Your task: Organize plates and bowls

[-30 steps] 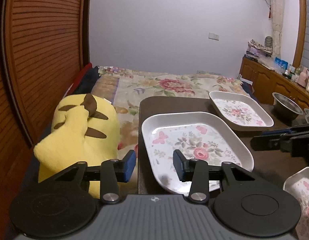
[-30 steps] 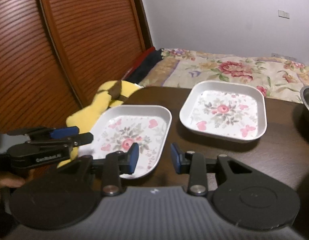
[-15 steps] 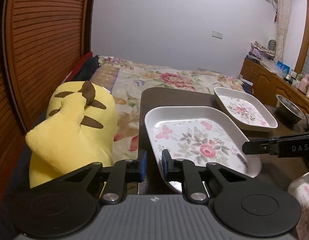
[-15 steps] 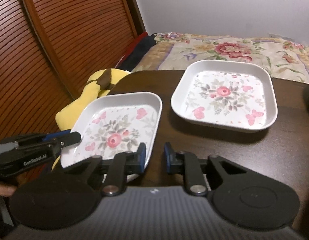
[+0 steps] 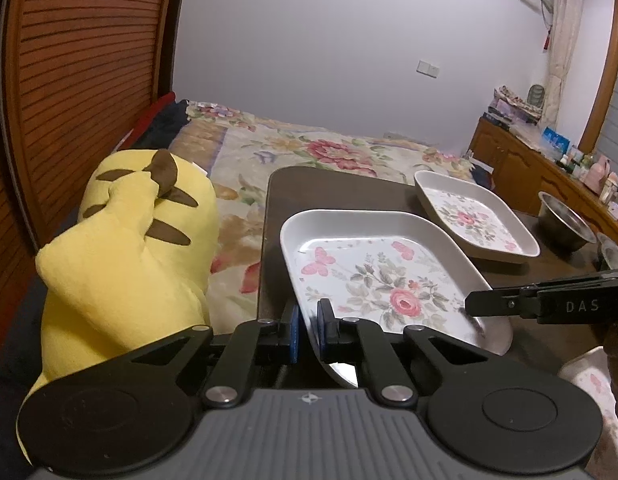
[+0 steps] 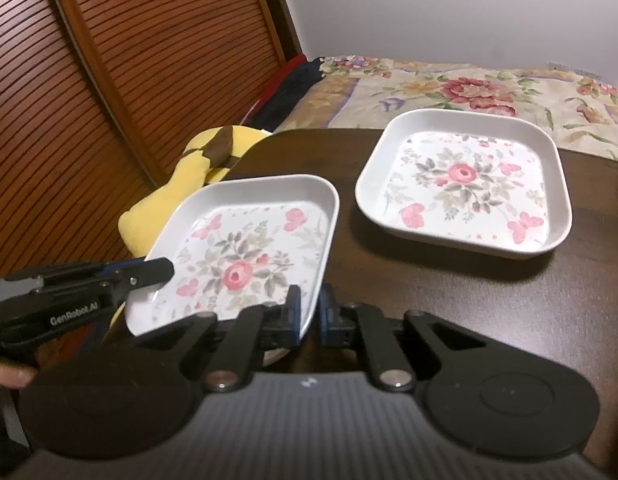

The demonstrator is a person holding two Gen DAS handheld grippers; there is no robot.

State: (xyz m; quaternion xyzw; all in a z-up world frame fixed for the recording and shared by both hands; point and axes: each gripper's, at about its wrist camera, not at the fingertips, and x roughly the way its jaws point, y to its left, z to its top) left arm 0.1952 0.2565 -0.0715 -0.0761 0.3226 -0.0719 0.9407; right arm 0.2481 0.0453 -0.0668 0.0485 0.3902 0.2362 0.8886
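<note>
On table (image 6: pixel 449 292): two floral plates (image 6: pixel 249 248) (image 6: pixel 465 180), one steel bowl (image 5: pixel 565 220).

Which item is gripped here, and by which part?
The near floral plate: left gripper pinches its left rim, right gripper its right rim.

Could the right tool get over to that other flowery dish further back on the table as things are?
Probably not yet: the right tool is shut on the rim of the near dish, as is the left tool. Otherwise bare table leads to the far dish.
</note>
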